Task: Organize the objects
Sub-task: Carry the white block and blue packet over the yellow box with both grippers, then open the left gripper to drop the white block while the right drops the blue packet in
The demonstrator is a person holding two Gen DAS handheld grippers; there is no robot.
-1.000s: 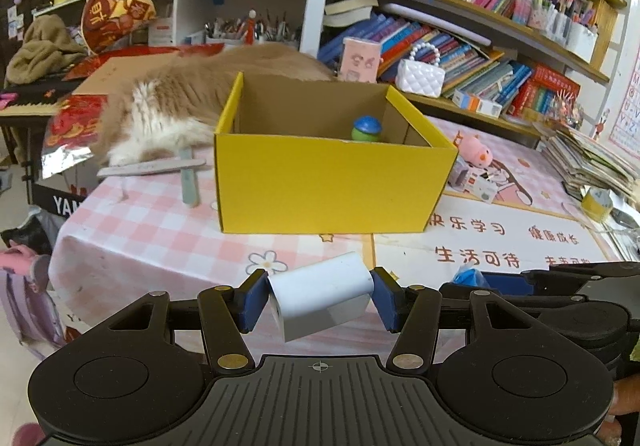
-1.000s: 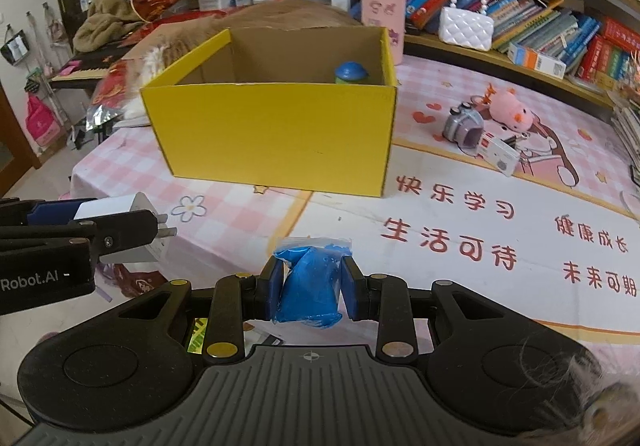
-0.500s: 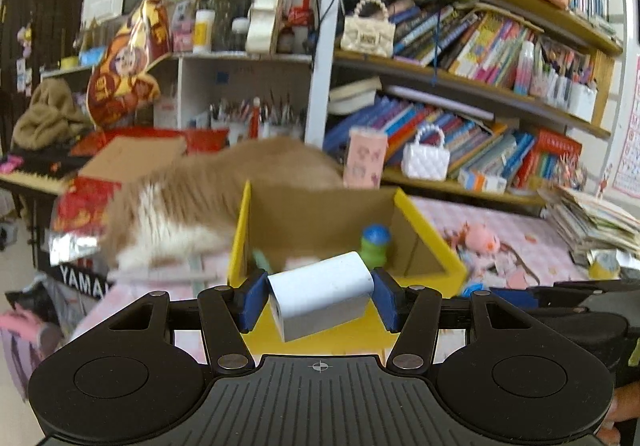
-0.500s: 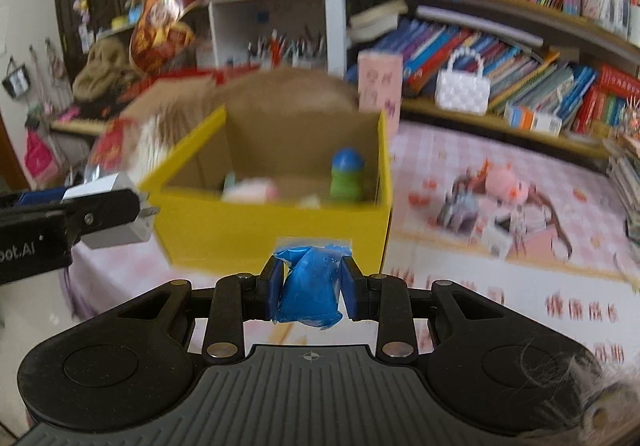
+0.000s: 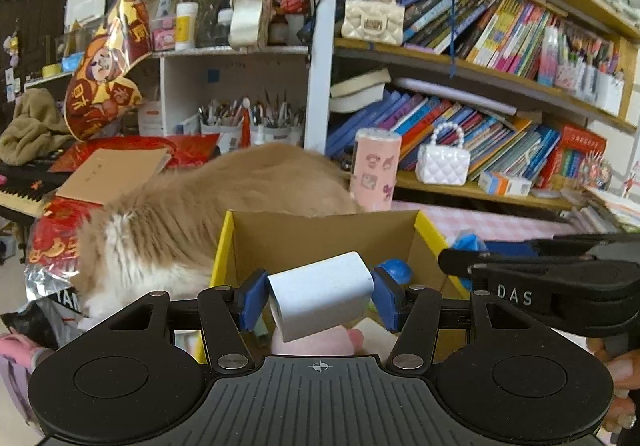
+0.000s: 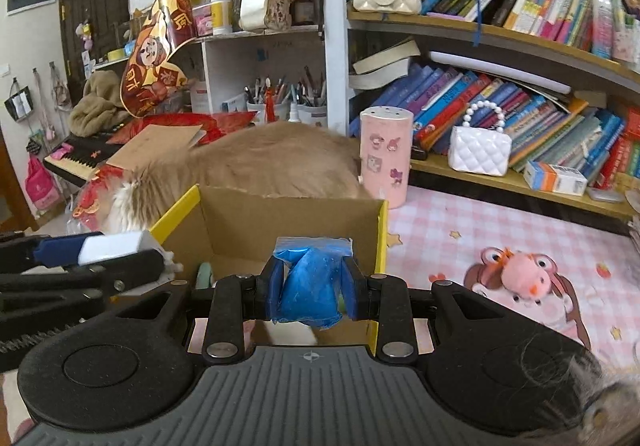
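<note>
Two grippers hang side by side over the open yellow box (image 5: 430,232), each with something clamped between its jaws; the left gripper (image 5: 320,300) has its blue pads pressed against the ends of a white plug block (image 5: 320,296), which sits tilted between them, and the right gripper (image 6: 310,296) squeezes a crumpled blue bag (image 6: 310,288) whose top edge sticks up above the pads. Below and just ahead of the left jaws, inside the box, lies something soft and pink (image 5: 320,342), and just right of those jaws a blue ball-shaped top (image 5: 396,270) peeks out from behind the right pad; to the far right of the left jaws the other gripper reaches in from the side with the blue bag at its tip. Ahead of the right jaws the brown inner wall of the box rises, and left of them the plug block shows again in the other gripper's grip over the box's left edge. Beyond the box a tan and white cat (image 6: 256,166) lies stretched along its far side; a pink cylinder with stickers (image 6: 384,156) stands ahead and to the right of the right jaws, near the box's far right corner; a pink plush toy (image 6: 524,278) lies on the checked tablecloth (image 6: 448,230), well off to the right of the right jaws.
</note>
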